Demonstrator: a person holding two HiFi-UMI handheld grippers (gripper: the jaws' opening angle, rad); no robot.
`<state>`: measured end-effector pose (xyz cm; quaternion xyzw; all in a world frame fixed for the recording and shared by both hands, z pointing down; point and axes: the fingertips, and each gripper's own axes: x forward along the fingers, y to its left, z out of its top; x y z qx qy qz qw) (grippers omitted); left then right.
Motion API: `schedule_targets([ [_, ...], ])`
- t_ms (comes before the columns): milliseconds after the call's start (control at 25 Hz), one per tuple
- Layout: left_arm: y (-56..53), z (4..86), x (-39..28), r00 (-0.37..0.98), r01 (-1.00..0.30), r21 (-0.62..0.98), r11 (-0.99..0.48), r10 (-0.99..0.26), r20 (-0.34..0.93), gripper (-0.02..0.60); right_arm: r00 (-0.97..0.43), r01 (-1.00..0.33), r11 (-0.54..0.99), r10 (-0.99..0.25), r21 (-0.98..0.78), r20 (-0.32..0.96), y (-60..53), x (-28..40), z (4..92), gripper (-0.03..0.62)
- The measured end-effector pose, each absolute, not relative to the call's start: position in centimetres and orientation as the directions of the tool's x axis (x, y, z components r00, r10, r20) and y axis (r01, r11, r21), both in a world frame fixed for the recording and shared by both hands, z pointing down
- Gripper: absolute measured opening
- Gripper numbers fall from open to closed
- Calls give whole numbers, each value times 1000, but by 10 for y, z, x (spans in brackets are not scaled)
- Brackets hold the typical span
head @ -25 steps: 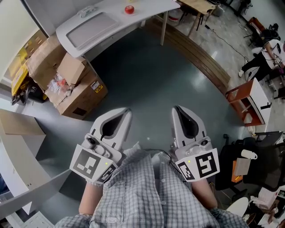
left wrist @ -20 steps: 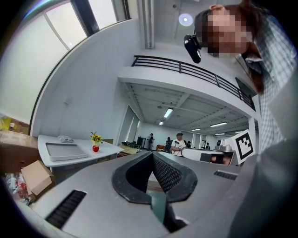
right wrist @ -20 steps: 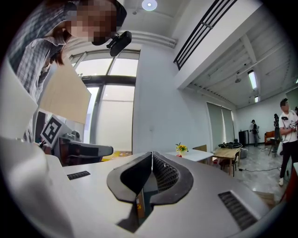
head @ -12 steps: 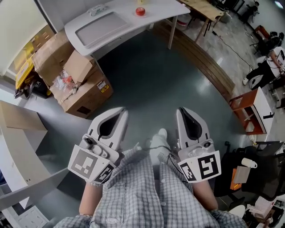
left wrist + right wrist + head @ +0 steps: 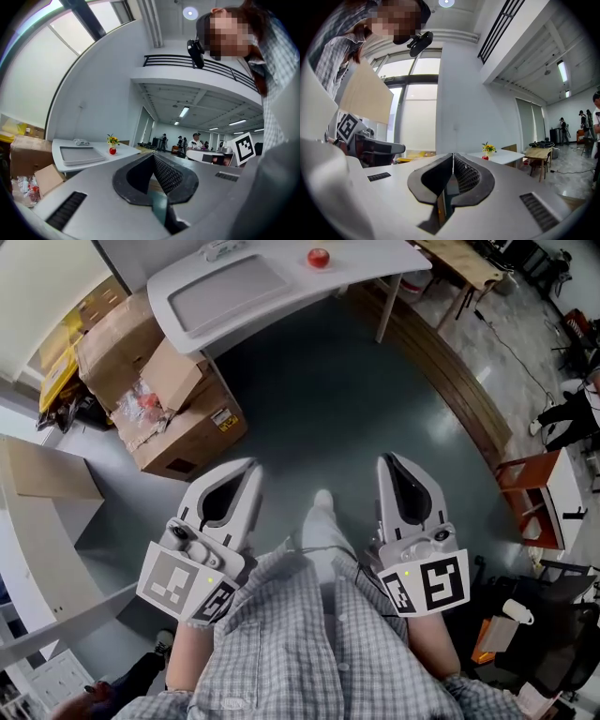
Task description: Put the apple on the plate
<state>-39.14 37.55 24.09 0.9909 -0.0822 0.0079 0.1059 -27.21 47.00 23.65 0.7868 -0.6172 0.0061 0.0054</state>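
Office bench (image 5: 375, 268) right half holds apple (image 5: 319, 257), likely firm and smooth, pinch mid-body; left gripper (image 5: 249, 467) and right gripper (image 5: 388, 461) pressed together, empty.

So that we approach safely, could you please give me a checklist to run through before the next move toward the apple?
1. Apple in sight on the white table: ok.
2. Apple within reach: not ok, the table stands far ahead across the floor.
3. Left tongs empty: ok, jaws together on nothing.
4. Right tongs empty: ok, likewise together.
5. Tongs opened for grasping: not ok.
6. Plate found: cannot tell; only a grey tray lies near the apple.
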Motion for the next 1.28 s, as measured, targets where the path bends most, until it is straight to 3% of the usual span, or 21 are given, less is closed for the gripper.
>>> schedule_targets([
  [720, 307, 219, -245, 951, -300, 210, -931, -309, -9, 8, 78, -997, -78, -997, 28, -11, 379, -114, 216, 24],
  [1280, 270, 225, -183, 966, -249, 216, -944, -257, -8, 8, 126, -992, -126, -992, 23, 23, 353, -63, 233, 24],
])
